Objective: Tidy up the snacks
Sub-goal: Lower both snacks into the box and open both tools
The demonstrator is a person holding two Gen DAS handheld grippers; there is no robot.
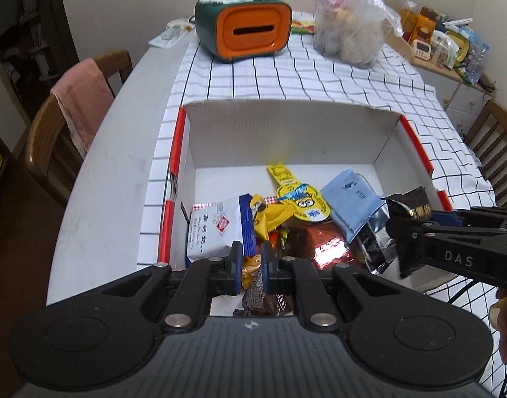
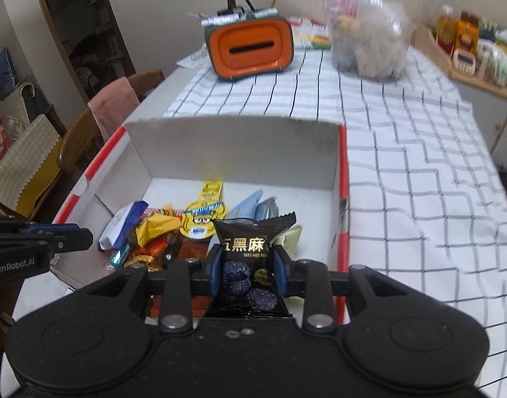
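A white cardboard box [image 1: 286,132] with red edges sits on the checked tablecloth and holds several snack packets: a white one [image 1: 213,229], yellow ones [image 1: 300,199], a light blue one [image 1: 349,199]. My left gripper [image 1: 250,265] hangs over the box's near end, shut on a small brown-and-yellow snack packet [image 1: 253,285]. My right gripper [image 2: 247,265] is shut on a black sesame snack packet [image 2: 250,242] and holds it above the box's near right part [image 2: 343,172]. The right gripper also shows in the left wrist view [image 1: 412,232].
An orange-and-green tissue box [image 1: 247,30] and a clear plastic bag of snacks [image 1: 349,30] stand at the far end of the table. A wooden chair with a pink towel [image 1: 81,106] is at the left. A cluttered side shelf [image 1: 446,43] is at the far right.
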